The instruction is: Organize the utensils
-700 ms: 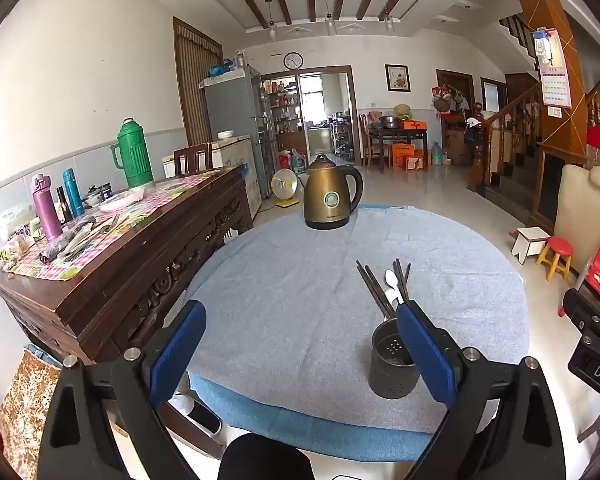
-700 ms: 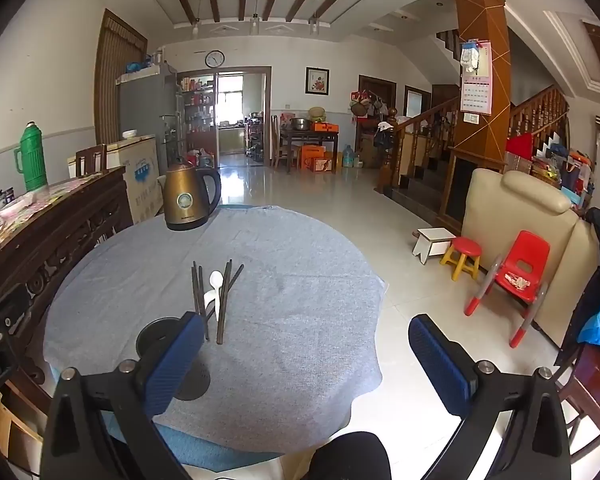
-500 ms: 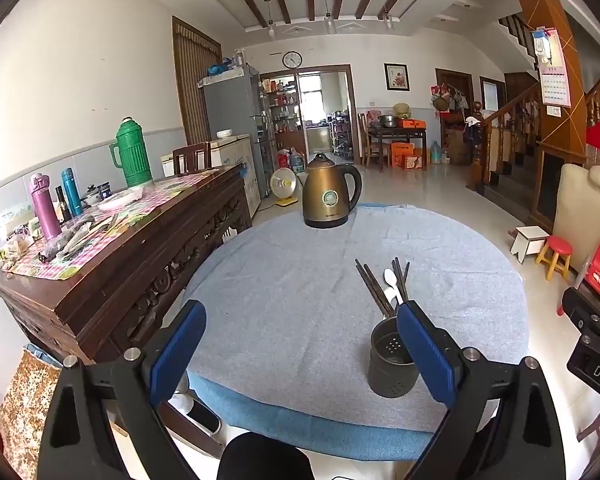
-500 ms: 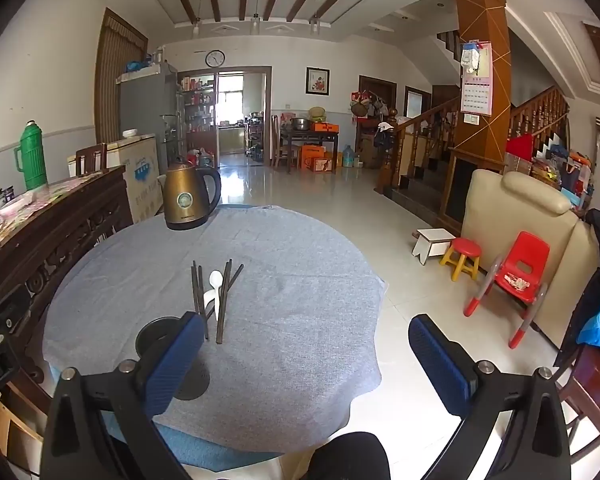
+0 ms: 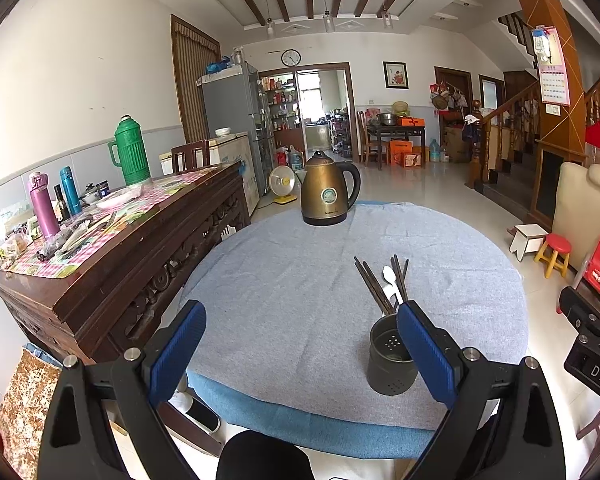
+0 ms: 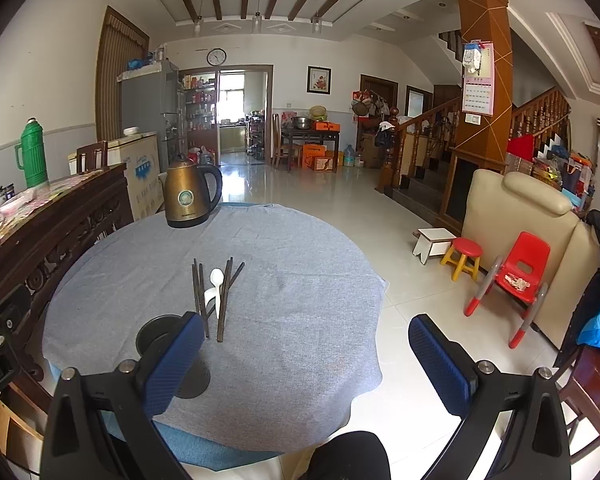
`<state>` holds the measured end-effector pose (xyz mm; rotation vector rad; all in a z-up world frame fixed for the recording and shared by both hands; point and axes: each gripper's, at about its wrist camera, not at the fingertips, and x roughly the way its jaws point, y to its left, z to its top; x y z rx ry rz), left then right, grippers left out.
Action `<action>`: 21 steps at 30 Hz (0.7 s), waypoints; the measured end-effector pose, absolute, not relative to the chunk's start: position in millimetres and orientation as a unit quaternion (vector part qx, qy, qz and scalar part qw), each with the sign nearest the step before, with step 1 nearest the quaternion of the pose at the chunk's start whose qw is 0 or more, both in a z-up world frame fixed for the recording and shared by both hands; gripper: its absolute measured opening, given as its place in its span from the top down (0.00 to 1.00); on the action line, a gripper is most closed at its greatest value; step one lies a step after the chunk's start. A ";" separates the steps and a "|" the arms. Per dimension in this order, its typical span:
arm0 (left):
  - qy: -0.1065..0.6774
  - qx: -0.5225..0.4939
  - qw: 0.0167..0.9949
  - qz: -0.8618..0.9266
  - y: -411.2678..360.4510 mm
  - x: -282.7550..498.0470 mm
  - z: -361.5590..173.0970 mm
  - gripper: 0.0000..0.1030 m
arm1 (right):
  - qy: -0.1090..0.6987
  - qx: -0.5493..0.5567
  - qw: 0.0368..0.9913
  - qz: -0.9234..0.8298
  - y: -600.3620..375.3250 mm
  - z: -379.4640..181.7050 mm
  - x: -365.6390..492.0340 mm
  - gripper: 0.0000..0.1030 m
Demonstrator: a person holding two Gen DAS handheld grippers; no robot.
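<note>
Holding both the left gripper (image 5: 298, 354) and right gripper (image 6: 306, 358) wide open and empty, you have every chopstick (image 6: 223, 300) and the white spoon (image 6: 216, 286) lying mid-table, the utensil holder (image 5: 390, 354) near the front edge unfilled.

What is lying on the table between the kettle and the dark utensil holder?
In both views, dark chopsticks and a white spoon lie between the kettle and the utensil holder; the remaining stretch is bare grey cloth.

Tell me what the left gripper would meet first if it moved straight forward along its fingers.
Probably only the grey-blue tablecloth. The left gripper is open and points across bare cloth. The dark cylindrical utensil holder sits off-line by its right finger. Farther ahead stands the bronze electric kettle, though depth is unclear.
</note>
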<state>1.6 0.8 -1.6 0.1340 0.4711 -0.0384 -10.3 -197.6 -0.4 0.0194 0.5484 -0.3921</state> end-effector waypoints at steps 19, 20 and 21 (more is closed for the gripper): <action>0.231 0.071 0.970 -0.020 -0.3 0.7 -2.4 0.07 | 0.271 0.009 0.943 -0.191 -196.8 -3.3 -8.8 0.00; 0.231 0.070 0.970 -0.020 -0.4 0.7 -2.7 0.07 | 0.271 0.008 0.943 -0.190 -196.4 -4.0 -8.9 0.00; 0.230 0.071 0.970 -0.020 -0.5 0.5 -2.8 0.07 | 0.271 0.009 0.943 -0.190 -196.5 -4.0 -9.2 0.00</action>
